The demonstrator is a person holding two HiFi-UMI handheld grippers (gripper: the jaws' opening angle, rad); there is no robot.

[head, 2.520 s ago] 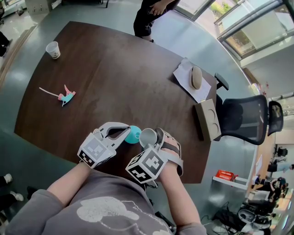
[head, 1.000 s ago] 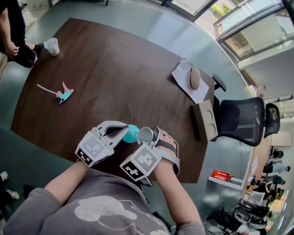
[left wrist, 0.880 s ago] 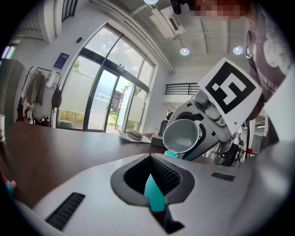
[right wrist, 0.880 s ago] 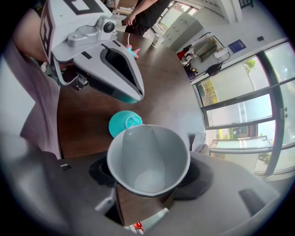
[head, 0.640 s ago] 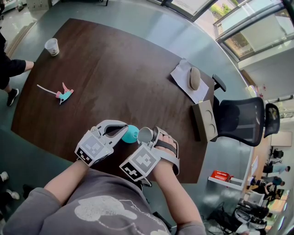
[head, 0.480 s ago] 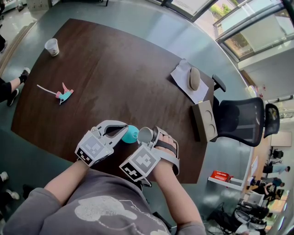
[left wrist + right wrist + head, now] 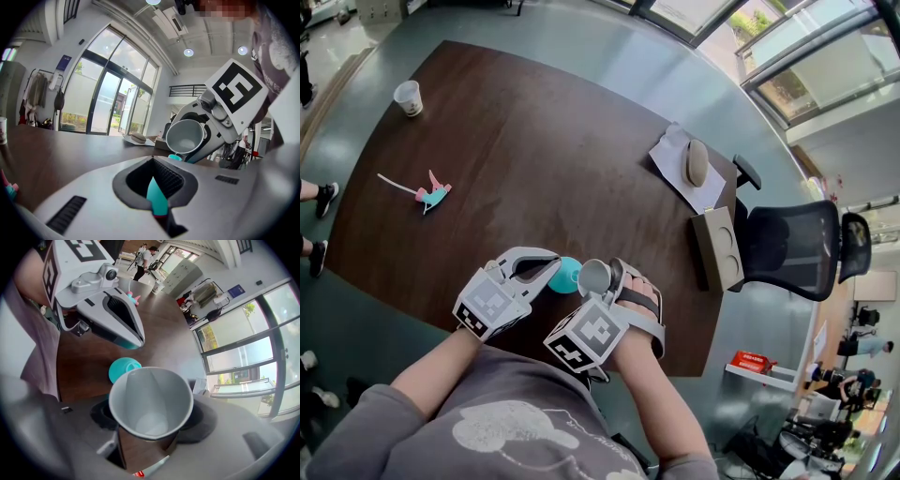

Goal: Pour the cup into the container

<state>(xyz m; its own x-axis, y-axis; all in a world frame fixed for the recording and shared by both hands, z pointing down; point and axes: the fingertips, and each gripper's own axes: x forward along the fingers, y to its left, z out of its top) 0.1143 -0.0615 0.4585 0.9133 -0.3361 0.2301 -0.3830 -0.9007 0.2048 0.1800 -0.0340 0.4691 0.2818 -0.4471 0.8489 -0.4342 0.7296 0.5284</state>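
A small teal container (image 7: 565,275) stands on the dark wooden table (image 7: 544,141) near its front edge. My right gripper (image 7: 605,283) is shut on a pale paper cup (image 7: 594,277), tipped on its side with its lip just over the container. In the right gripper view the cup (image 7: 150,401) fills the jaws of the right gripper (image 7: 145,434), its inside looks pale and bare, and the container (image 7: 123,370) lies beyond it. My left gripper (image 7: 551,267) is shut, its tip (image 7: 133,338) just beside the container and apart from it. The left gripper view shows the cup (image 7: 185,136) above the container (image 7: 174,157).
Far back left stands another paper cup (image 7: 409,98), and a pink-and-teal toy (image 7: 431,195) lies at the left. A sheet with a beige oval object (image 7: 697,161), a cardboard box (image 7: 719,247) and an office chair (image 7: 797,248) are at the right. A person's feet (image 7: 314,202) show left.
Both grippers and the tipped cup hold almost the same place. A person by the table's far left has walked off, and only feet remain in view.
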